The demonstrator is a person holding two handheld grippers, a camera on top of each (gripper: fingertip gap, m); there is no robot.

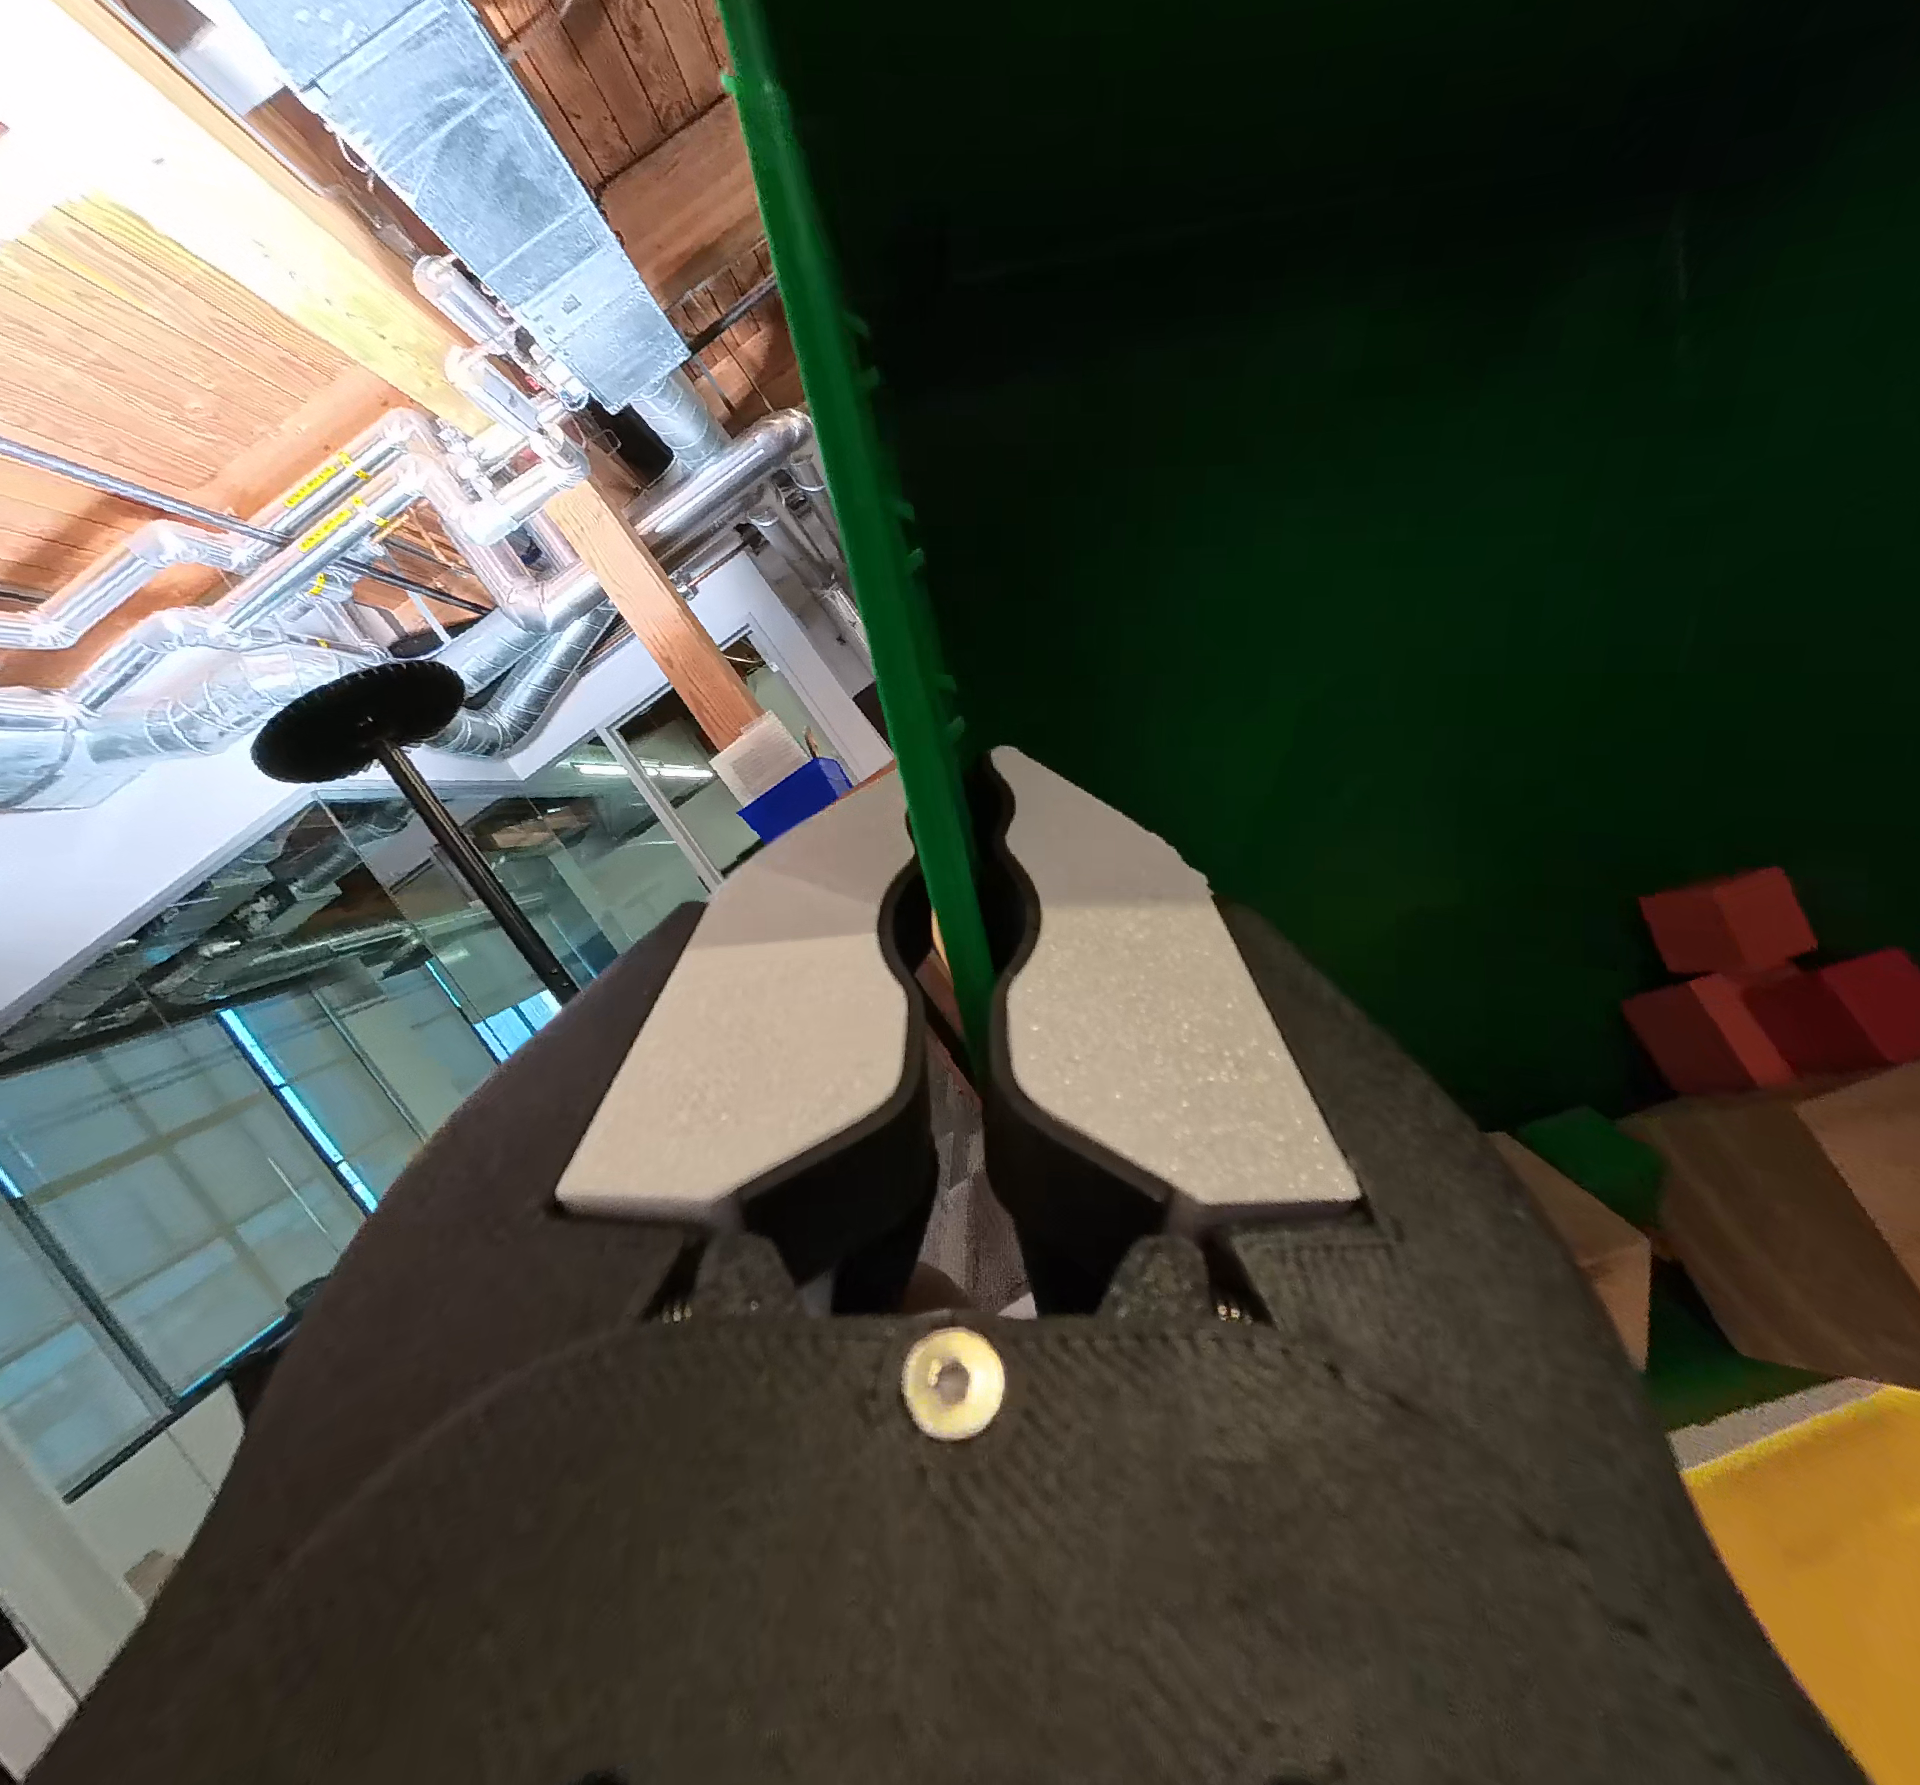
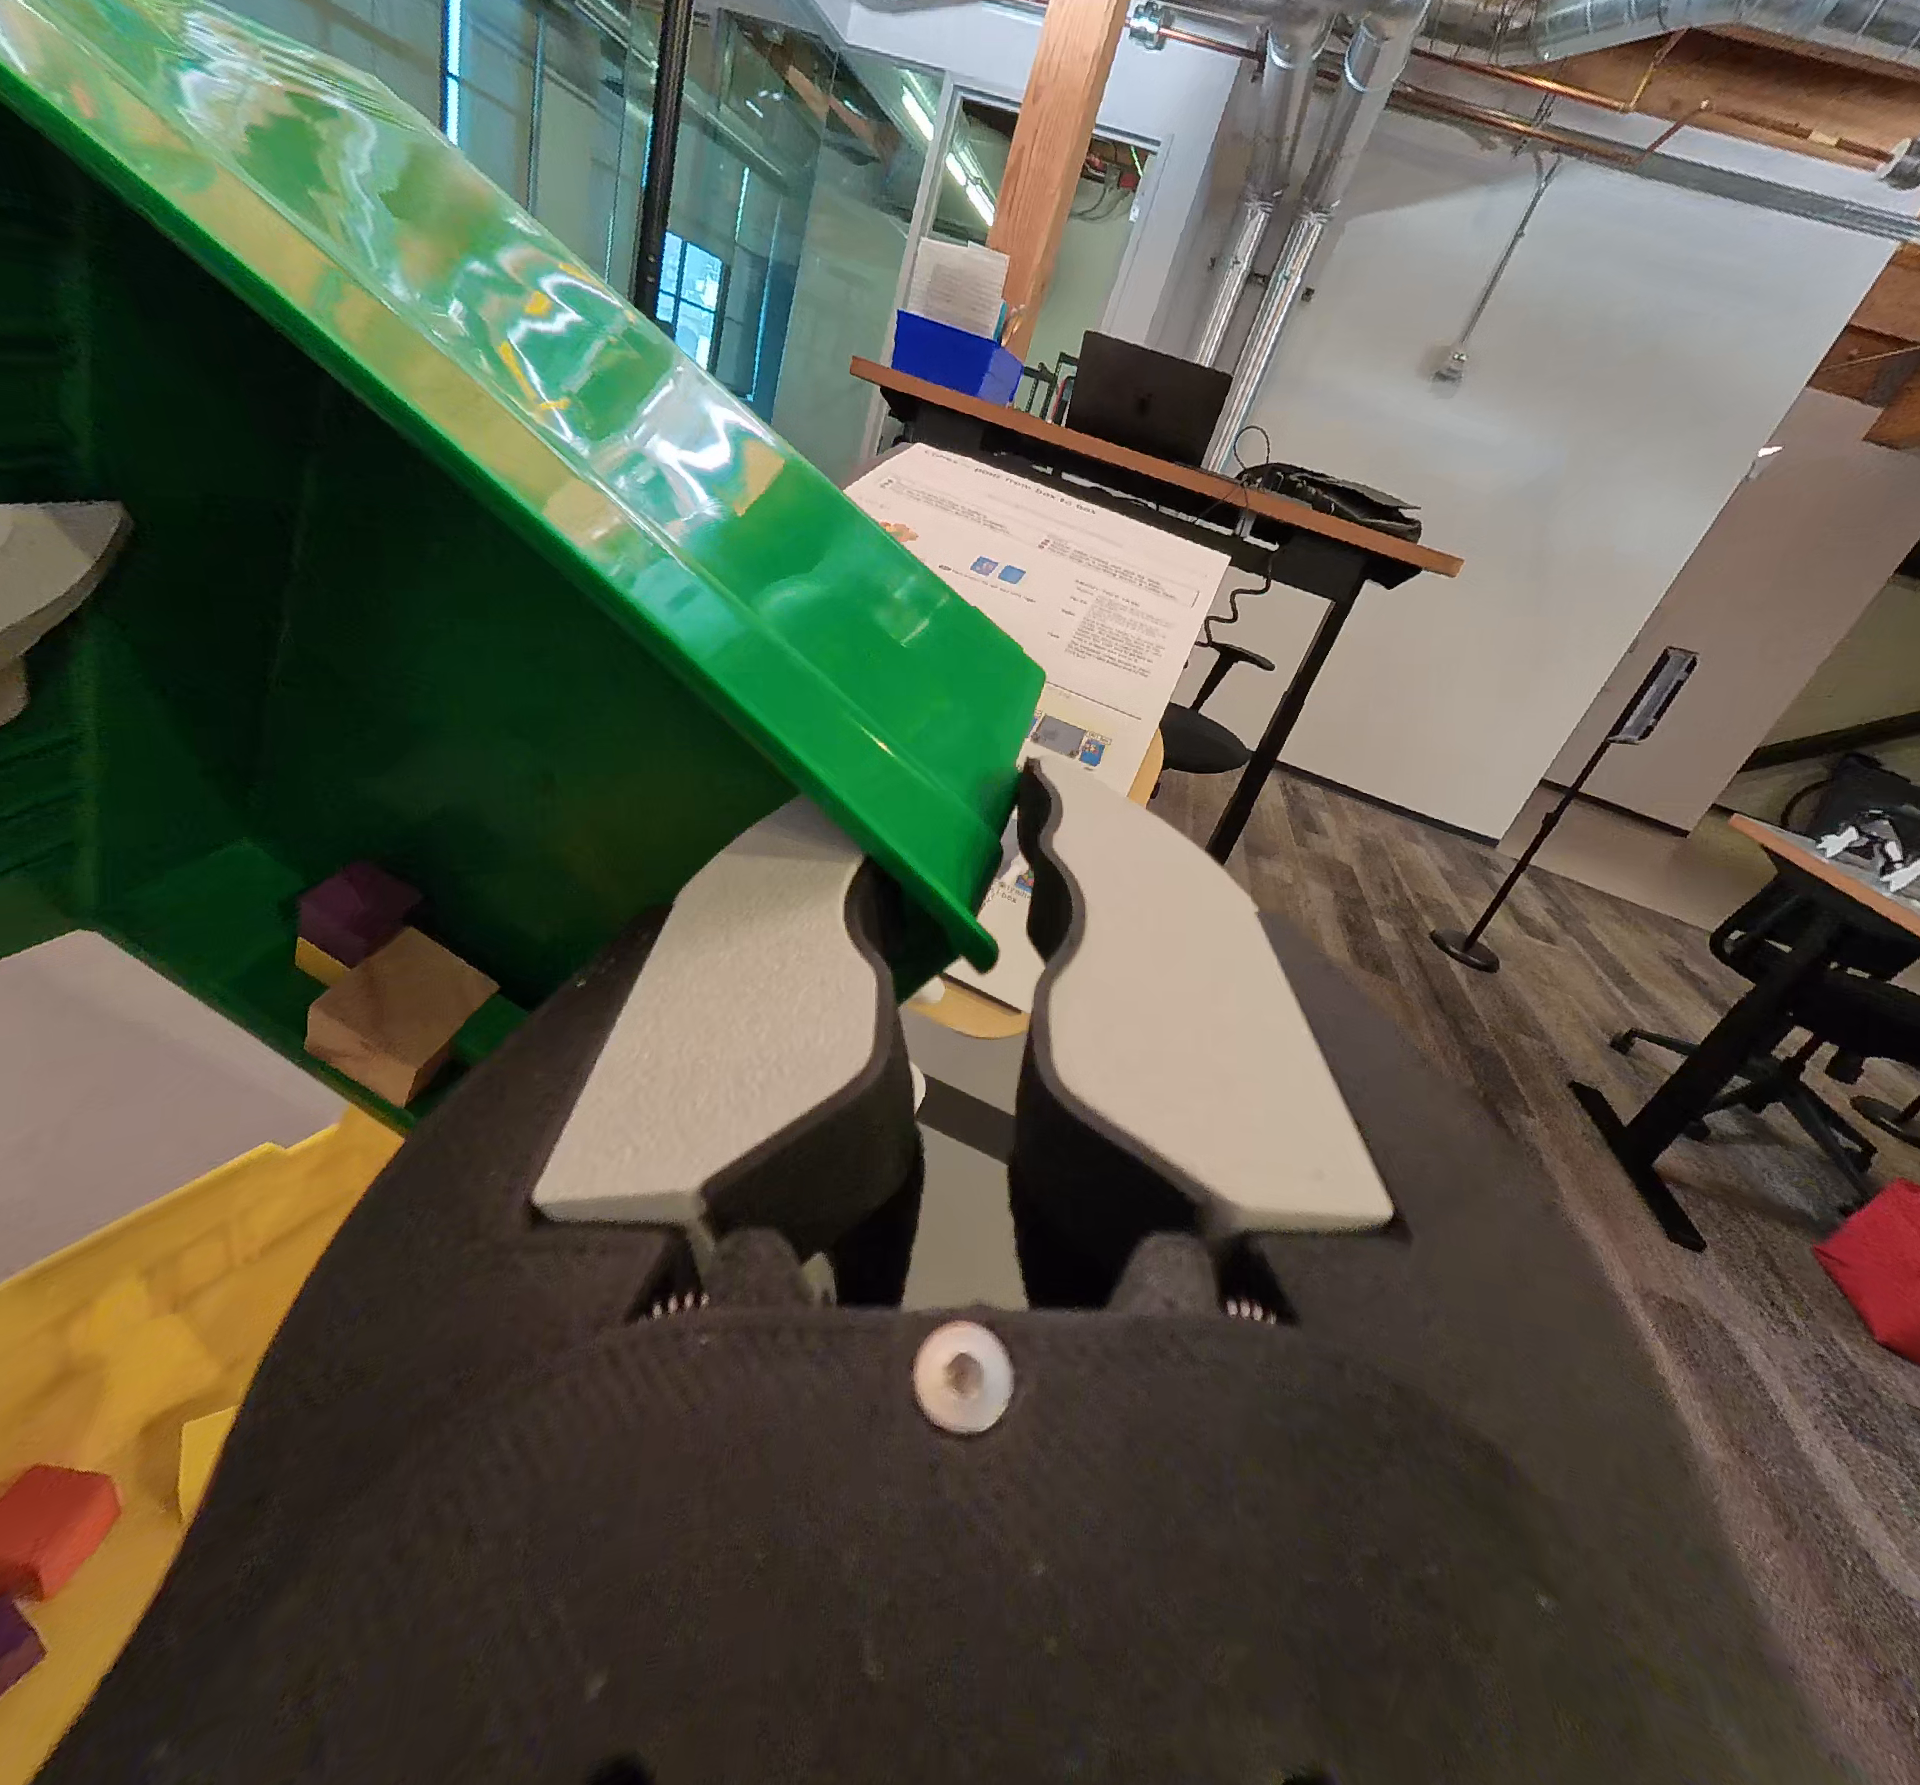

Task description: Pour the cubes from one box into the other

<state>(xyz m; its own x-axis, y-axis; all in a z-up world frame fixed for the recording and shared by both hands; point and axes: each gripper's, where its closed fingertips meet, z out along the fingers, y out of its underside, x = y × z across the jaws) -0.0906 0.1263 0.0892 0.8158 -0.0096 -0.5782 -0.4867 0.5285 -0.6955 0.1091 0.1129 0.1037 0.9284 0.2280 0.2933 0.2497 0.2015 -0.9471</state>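
Left wrist view puts my left gripper [image 1: 971,914] clamped on the thin wall of the green box [image 1: 1351,385], the rim running up between the pads toward the top of the frame. Red cubes [image 1: 1766,987] and a wooden cube [image 1: 1787,1205] sit piled at the lower right, inside the box near its low edge, with the yellow box [image 1: 1808,1527] showing below them.

My right gripper [image 2: 961,888] pinches the opposite rim at centre frame — so I am holding the green box up between both tools, tipped steeply, mouth toward the lower left. I judge this the pour itself, partway through: a purple cube [image 2: 353,904] and another wooden cube [image 2: 395,1018] are bunched at the lip, while the yellow box at the lower left already holds a red cube [image 2: 52,1527].

Both wrists are angled upward — ceiling ducts fill the left view's upper left. Next I would tip further, keeping the lip over the yellow box and both grips firm so the thin rim does not slip.
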